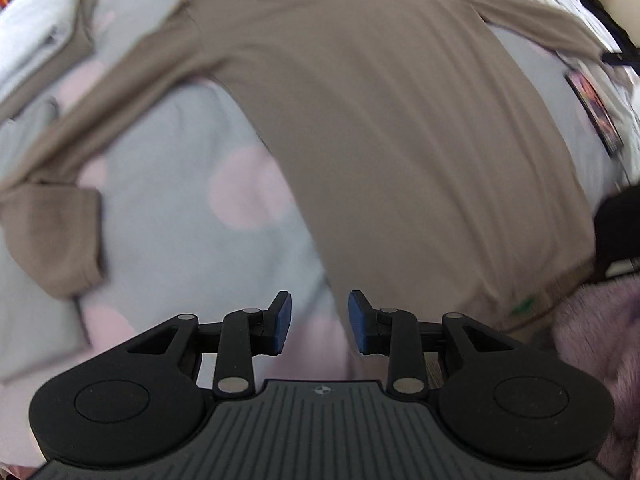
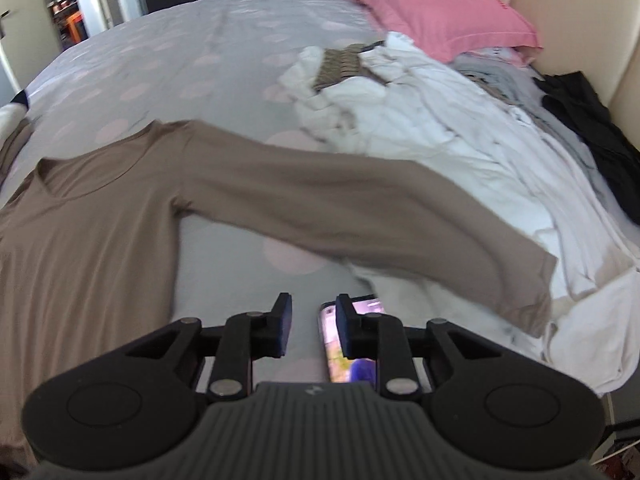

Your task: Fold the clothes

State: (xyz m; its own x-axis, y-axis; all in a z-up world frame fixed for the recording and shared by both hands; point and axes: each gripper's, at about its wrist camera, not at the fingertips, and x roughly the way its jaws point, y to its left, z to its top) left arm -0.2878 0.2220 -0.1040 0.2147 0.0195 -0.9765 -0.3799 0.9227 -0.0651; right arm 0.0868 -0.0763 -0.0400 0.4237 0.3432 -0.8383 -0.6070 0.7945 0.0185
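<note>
Taupe shirt (image 1: pixel 384 128) beneath both parted grippers

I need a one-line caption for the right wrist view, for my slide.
Open right tool above a phone, facing a taupe long-sleeved shirt spread flat on the dotted bedspread.

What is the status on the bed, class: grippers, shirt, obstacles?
Left gripper and right gripper open, empty. Taupe long-sleeved shirt spread flat, unfolded. Lit smartphone beside right sleeve; sleeve overlaps white laundry pile.
</note>
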